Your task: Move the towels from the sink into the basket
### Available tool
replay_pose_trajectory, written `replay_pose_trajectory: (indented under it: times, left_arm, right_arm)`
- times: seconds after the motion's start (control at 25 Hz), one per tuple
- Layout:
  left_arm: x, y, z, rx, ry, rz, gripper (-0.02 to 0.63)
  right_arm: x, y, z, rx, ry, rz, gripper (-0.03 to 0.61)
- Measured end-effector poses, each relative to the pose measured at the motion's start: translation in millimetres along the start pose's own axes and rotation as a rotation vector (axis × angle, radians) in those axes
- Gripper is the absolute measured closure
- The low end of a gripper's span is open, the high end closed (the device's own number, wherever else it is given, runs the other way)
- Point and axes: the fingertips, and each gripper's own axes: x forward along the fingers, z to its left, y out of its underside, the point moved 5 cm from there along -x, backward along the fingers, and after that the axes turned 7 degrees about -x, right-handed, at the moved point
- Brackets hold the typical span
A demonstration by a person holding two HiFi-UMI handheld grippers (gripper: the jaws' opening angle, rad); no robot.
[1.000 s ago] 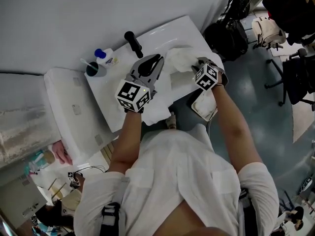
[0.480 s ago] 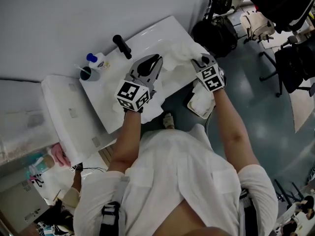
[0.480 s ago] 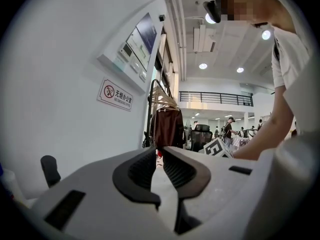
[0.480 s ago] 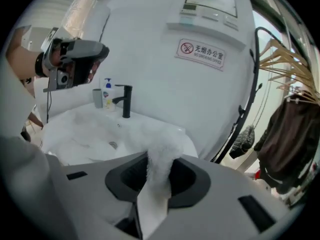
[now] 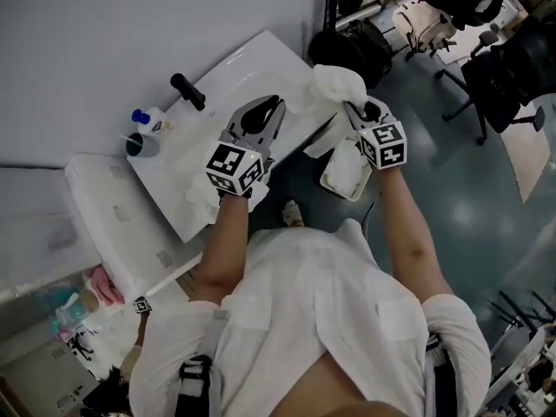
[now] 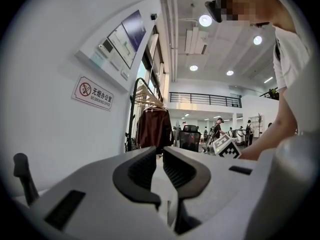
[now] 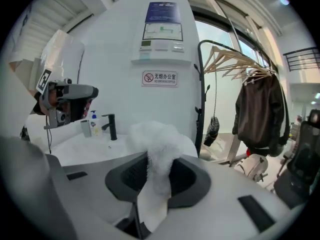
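Note:
My right gripper (image 5: 356,109) is shut on a white towel (image 5: 337,81), which bunches up between the jaws in the right gripper view (image 7: 156,136). It hangs past the right end of the white sink counter (image 5: 228,69), just above the floor basket (image 5: 328,177), which holds white cloth. My left gripper (image 5: 273,104) hovers over the sink with its jaws shut and nothing between them (image 6: 161,156). Another white towel (image 5: 201,200) droops over the counter's front edge below my left wrist.
A black faucet (image 5: 187,91), a soap bottle (image 5: 149,120) and a cup (image 5: 139,144) stand at the back of the counter. Black bags (image 5: 343,49) and office chairs (image 5: 499,85) crowd the floor to the right. A coat rack with a dark jacket (image 7: 257,114) stands beyond.
My right gripper has carried the towel to the right, from over the sink to past the counter's end above the basket. The left gripper has stayed over the sink.

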Motion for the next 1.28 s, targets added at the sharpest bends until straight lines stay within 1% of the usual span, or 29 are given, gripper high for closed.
replay_pose_trajectory:
  times: [0.4,0.68,1.0,1.28]
  left_arm:
    - [30.8,8.1,-67.8,0.007,0.107,0.017,0.567]
    - [43.8,13.9,-106.6,0.016,0.149,0.032,0.566]
    - [57.6,14.5,-127.2,0.034,0.176,0.043,0.566]
    - [56.3,13.8,-122.6,0.04,0.153,0.046,0.566]
  right_arm:
    - [-95.4,41.0,-30.9,0.136,0.124,-0.022,0.463]
    - [-136.7,79.7,-46.9,0.245,0.18,-0.006,0.463]
    - [-149.0,108.2,-60.1,0.326,0.21,0.001,0.463]
    - [-141.9,130.8,-57.5,0.416,0.217,0.014,0.463]
